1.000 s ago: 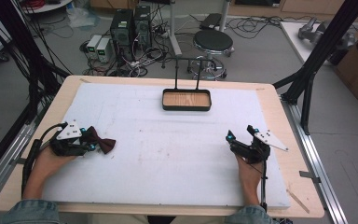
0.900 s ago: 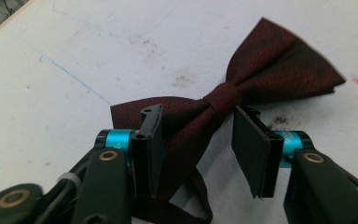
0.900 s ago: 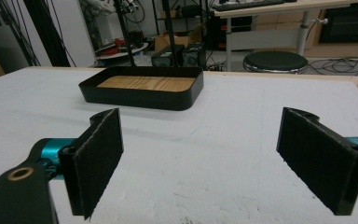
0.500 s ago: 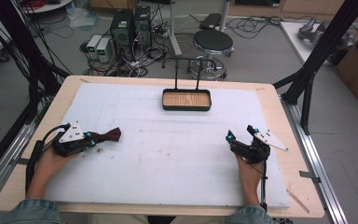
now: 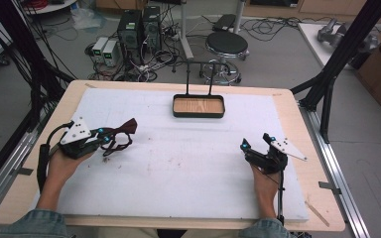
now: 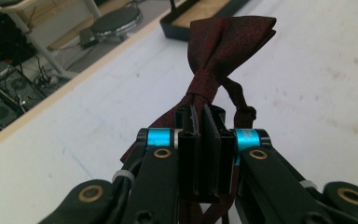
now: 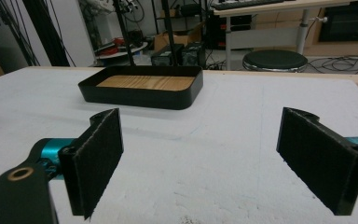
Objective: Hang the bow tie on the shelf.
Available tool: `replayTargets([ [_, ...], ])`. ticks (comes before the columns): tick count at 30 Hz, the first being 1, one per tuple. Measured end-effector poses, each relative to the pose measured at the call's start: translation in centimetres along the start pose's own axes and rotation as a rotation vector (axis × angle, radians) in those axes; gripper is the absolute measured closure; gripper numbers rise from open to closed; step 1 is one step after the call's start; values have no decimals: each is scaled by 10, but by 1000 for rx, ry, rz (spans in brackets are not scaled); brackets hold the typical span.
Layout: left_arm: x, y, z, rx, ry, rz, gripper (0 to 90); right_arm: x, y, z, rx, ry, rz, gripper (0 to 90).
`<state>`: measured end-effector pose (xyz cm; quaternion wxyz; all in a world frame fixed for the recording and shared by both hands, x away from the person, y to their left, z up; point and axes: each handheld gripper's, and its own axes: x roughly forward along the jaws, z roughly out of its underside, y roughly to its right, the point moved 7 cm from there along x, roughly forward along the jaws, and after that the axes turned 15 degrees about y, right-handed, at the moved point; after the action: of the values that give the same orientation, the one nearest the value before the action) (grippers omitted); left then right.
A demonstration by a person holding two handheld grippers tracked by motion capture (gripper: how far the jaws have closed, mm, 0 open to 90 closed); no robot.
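— On the left side of the white mat (image 5: 188, 163), what is being held, and how?

— A dark red bow tie (image 5: 121, 130) is pinched by the left gripper (image 5: 110, 137), whose jaws have just been closing and are now pressed together on the fabric. In the left gripper view the knot (image 6: 204, 88) is seen just beyond the pads, with one wing fanned out past it and the strap (image 6: 237, 100) looping down at the side.

— Why is it gripped near the knot?

— Probably so that the tie can be lifted clear of the mat in one piece, without the wings being crushed.

— And the other tool?

— The right gripper (image 5: 256, 145) is kept spread wide and empty near the mat's right side, seemingly held ready. A black tray (image 5: 199, 113) with a wooden floor is placed at the far edge, well apart from the tie; it is judged the likely destination.
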<state>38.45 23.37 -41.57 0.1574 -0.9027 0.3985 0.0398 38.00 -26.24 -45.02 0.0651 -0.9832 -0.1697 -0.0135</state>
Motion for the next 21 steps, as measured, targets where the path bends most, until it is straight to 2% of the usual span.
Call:
replayTargets([
  [1, 4, 1, -4, -4, 12, -6, 840, 0, 0, 0, 0, 0, 0, 136],
  [5, 21, 1, -19, 1, 12, -20, 840, 0, 0, 0, 8, -3, 1, 136],
  [8, 39, 2, -34, -7, 36, -13, 840, 0, 0, 0, 11, 0, -2, 136],
  [10, 43, 2, -37, -6, 36, -15, 840, 0, 1, 0, 11, 0, -2, 136],
  [18, 83, 0, -65, -27, 67, -10, 840, 0, 1, 0, 18, 0, -3, 136],
  [20, 99, -3, -75, -50, 77, -20, 841, 0, 2, 0, 20, 0, -3, 136],
  [21, 99, -3, -75, -50, 77, -20, 841, 0, 2, 0, 20, 0, -3, 136],
])
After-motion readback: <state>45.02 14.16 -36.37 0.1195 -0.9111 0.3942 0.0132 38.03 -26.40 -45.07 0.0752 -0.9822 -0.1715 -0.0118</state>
